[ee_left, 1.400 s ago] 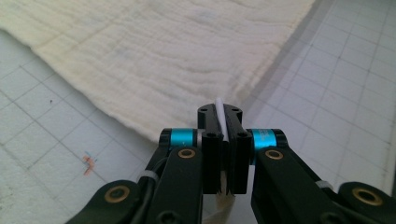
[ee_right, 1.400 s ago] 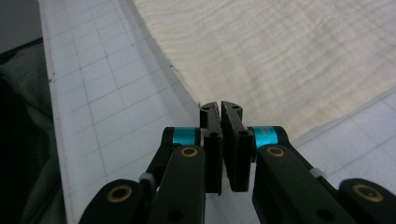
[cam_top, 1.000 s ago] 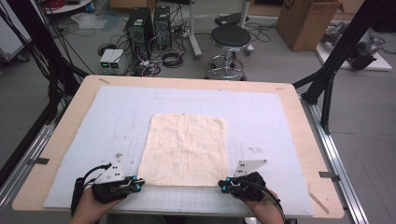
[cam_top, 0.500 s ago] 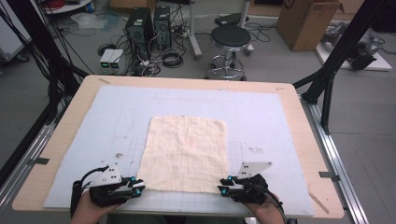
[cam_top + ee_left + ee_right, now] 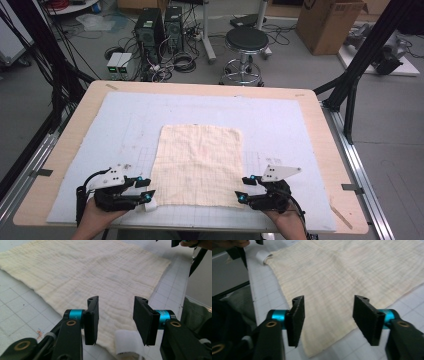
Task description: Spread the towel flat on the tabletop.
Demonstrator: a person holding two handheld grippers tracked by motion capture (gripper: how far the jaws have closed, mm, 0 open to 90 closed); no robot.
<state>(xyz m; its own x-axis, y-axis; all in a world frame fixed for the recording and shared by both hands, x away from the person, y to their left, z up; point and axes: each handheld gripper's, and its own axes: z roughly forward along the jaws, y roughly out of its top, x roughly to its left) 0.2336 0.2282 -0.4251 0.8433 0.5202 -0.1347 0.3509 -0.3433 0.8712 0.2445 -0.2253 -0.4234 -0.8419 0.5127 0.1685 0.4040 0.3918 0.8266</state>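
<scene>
Cream-yellow square cloth of crinkled woven fabric (image 5: pixel 199 164) lay flat on the pale grey gridded mat (image 5: pixel 280 125) covering the wooden desk (image 5: pixel 325 130), spread between the two tools and stretching away ahead of both. Left tool (image 5: pixel 145 191) sat at the cloth's near left corner with its black jaws just having been opening, released, the cloth edge and a small white rolled bit (image 5: pixel 128 342) lying under the gap without being pinched. Right tool (image 5: pixel 243 189) sat at the near right corner, its jaws likewise just having been opening, released over the cloth's corner (image 5: pixel 317 350) and pressing on nothing.
</scene>
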